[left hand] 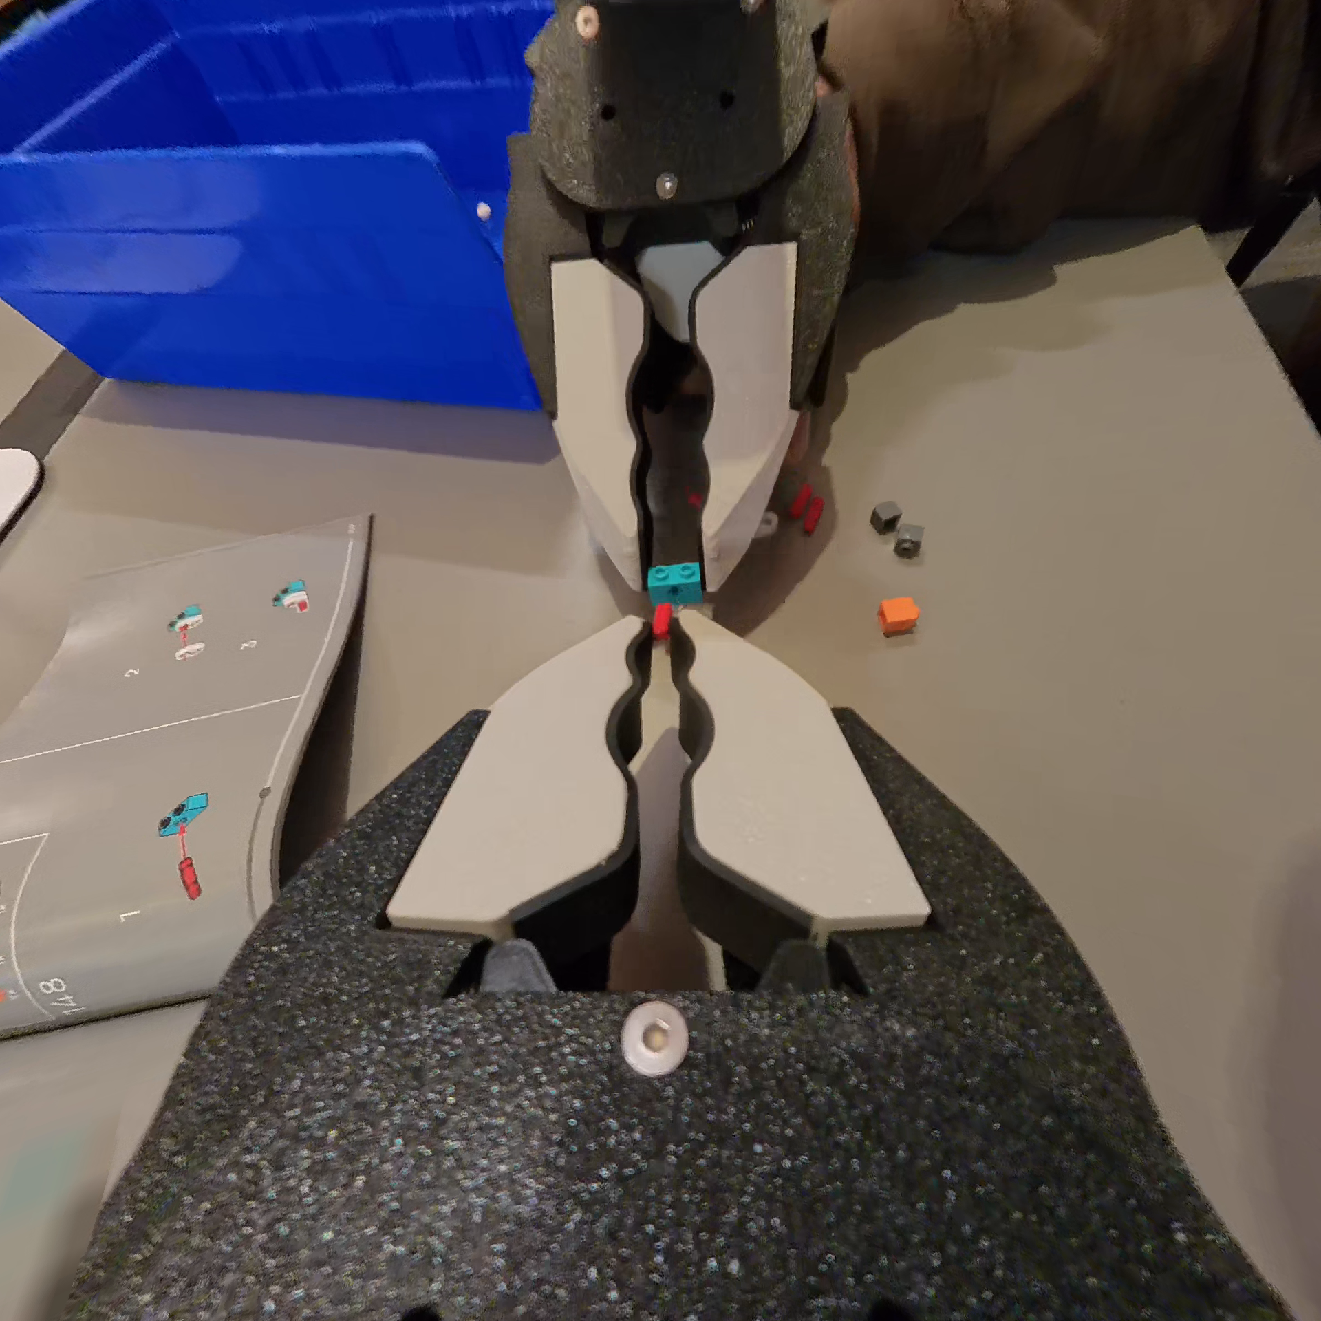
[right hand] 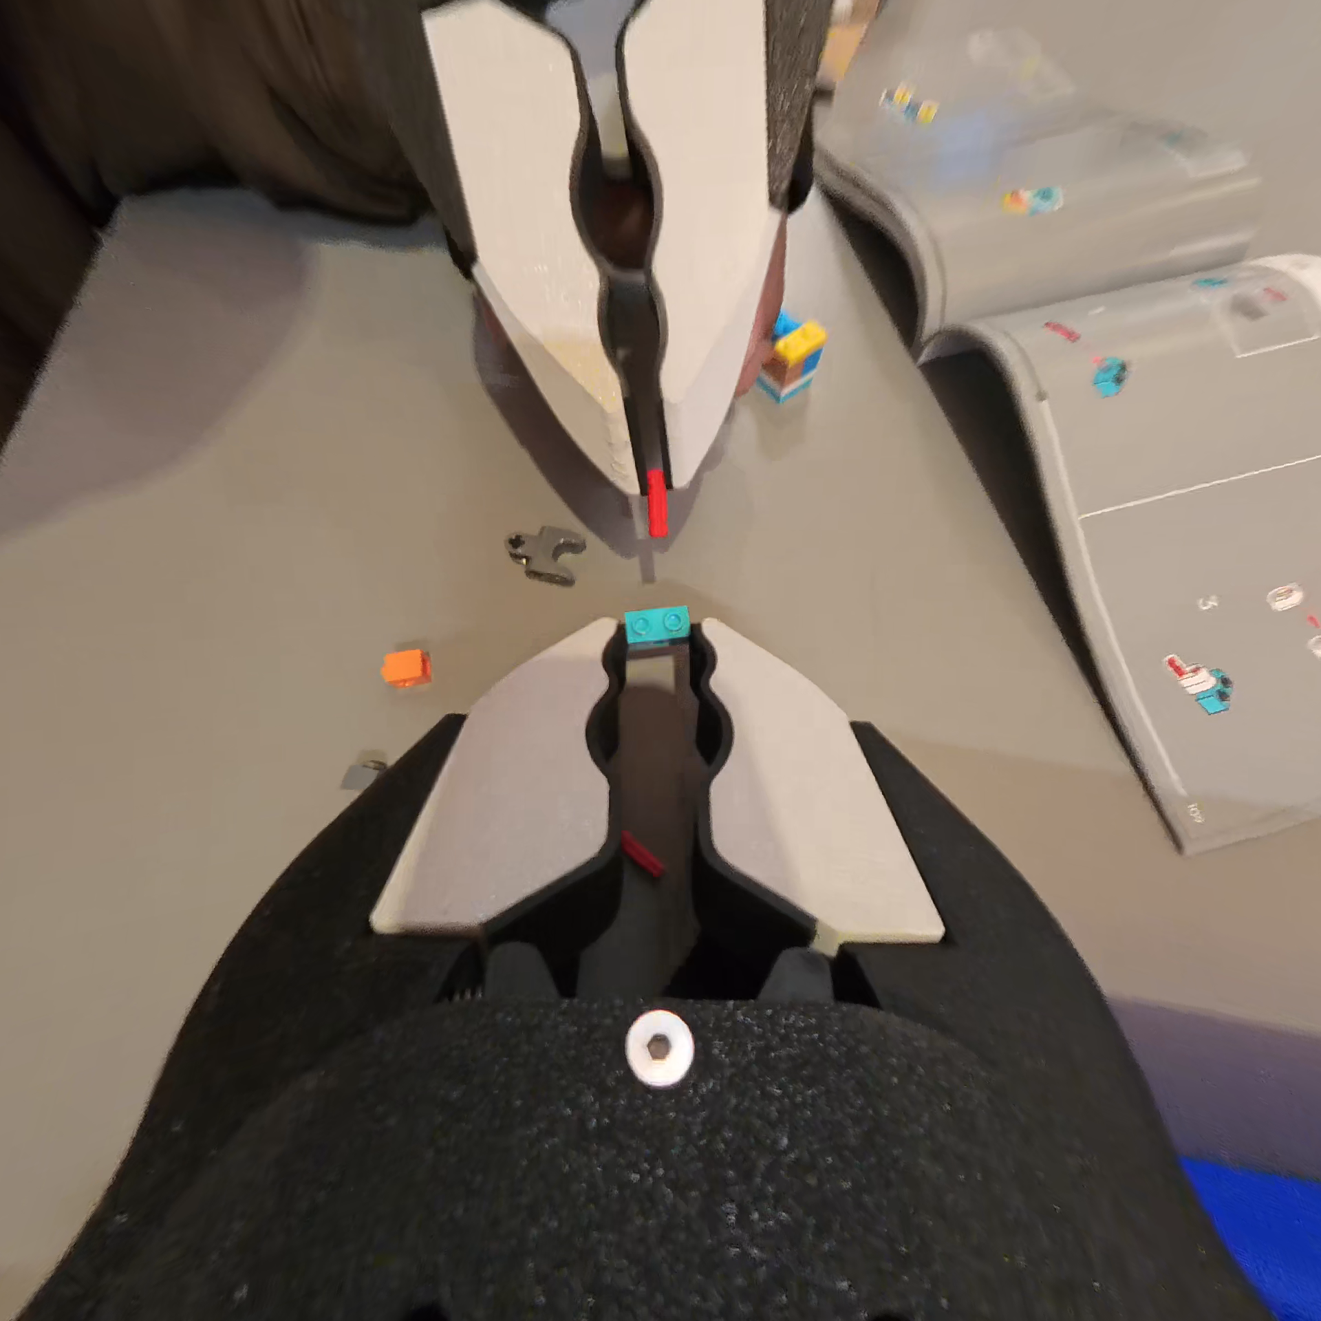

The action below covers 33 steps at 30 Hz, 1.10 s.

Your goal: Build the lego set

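Red pin [left hand: 662, 620] sits clamped in your left fingers [left hand: 663, 623]; right fingers [right hand: 657, 632] pinch the brick [right hand: 657, 629]. Align pin to the brick's side hole, then push straight.

Your red pin [left hand: 662, 619] sticks out lengthwise from the closed tips of the left gripper [left hand: 663, 629], aimed at the side hole of the teal two-stud brick [left hand: 675, 585] pinched studs-up in the right gripper [right hand: 657, 636], the two just apart.
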### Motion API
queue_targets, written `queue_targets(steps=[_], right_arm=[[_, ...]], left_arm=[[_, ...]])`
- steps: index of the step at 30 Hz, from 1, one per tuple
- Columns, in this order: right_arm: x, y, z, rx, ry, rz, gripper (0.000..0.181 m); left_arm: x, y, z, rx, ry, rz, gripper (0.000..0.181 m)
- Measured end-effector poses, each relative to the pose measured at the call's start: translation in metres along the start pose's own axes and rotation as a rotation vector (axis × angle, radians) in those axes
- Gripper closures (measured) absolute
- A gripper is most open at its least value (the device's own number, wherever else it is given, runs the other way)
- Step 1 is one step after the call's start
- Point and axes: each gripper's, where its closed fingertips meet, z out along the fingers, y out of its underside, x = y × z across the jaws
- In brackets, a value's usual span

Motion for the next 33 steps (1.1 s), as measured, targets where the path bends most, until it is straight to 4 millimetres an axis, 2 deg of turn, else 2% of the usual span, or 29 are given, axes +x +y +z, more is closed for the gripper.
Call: queue_targets(steps=[4,8,17,33], right_arm=[[0.003,-0.025,-0.017,0.230,0.001,-0.006,0.165],[0.009,-0.036,-0.027,0.337,0.006,0.024,0.165],[0.005,-0.036,-0.020,0.307,0.040,-0.028,0.165],[0.010,-0.039,-0.022,0.329,0.098,-0.043,0.165]], left_arm=[[-0.002,-0.018,-0.010,0.120,0.012,-0.046,0.177],[-0.003,-0.032,-0.014,0.211,0.006,-0.061,0.177],[-0.006,-0.031,-0.007,0.208,-0.022,-0.071,0.177],[-0.013,-0.029,-0.005,0.194,-0.057,-0.115,0.177]])
